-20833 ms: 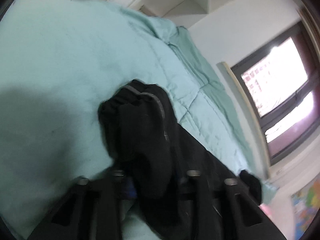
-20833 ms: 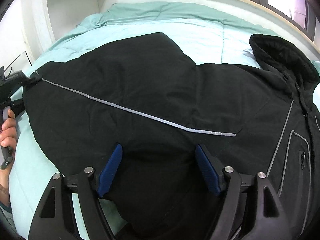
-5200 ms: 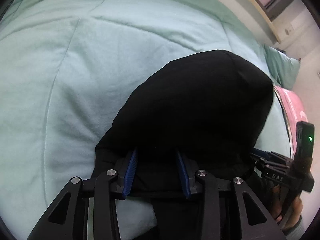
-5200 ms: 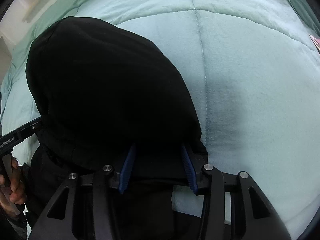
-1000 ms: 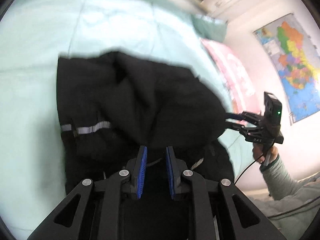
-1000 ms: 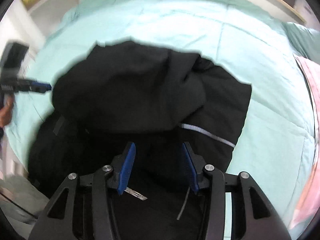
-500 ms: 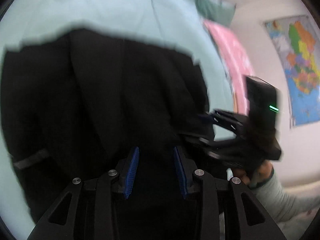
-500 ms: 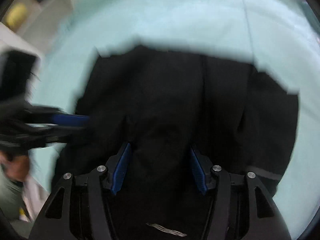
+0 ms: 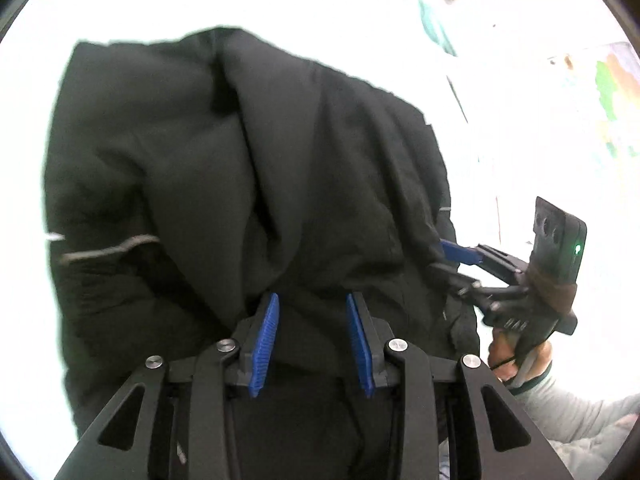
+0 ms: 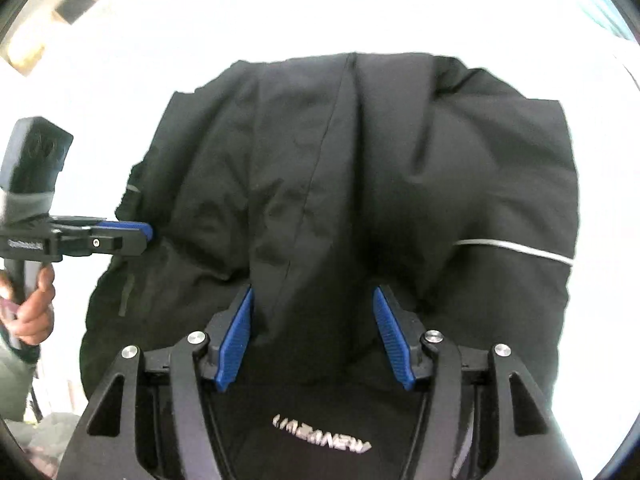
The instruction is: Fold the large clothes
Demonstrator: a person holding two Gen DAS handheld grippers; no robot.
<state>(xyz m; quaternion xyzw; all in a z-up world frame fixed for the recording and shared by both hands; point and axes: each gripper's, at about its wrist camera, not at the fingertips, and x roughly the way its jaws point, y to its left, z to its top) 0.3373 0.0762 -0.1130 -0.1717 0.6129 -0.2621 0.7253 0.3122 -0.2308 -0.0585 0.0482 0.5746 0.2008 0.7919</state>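
Item: black jacket (image 9: 248, 184), large, bundled into a thick fold with loose ridges running away from both cameras; a pale reflective stripe (image 10: 516, 249) showed on its right flank and a printed logo (image 10: 322, 439) near the right camera; what lay under it was bleached to white in both views, so I could not name the surface.

Left tongs (image 9: 312, 338): blades parted a moderate way, dark cloth lying between and under them; whether they pinched any of it I could not tell.

Right tongs (image 10: 314, 338): blades parted wider, cloth likewise between them; grip also unclear; seen from the left camera, their blue tip (image 9: 458, 251) touched the jacket's right edge, while the left tip (image 10: 128, 232) met the opposite edge in the right view.

Step, as I judged it: settling the folded bundle flat; late in the task.

Handling notes: I would keep both tongs level, press the ridges outward from the centre, square the two side edges, and release only once the layers lay even; padded cloth of this kind probably springs open.
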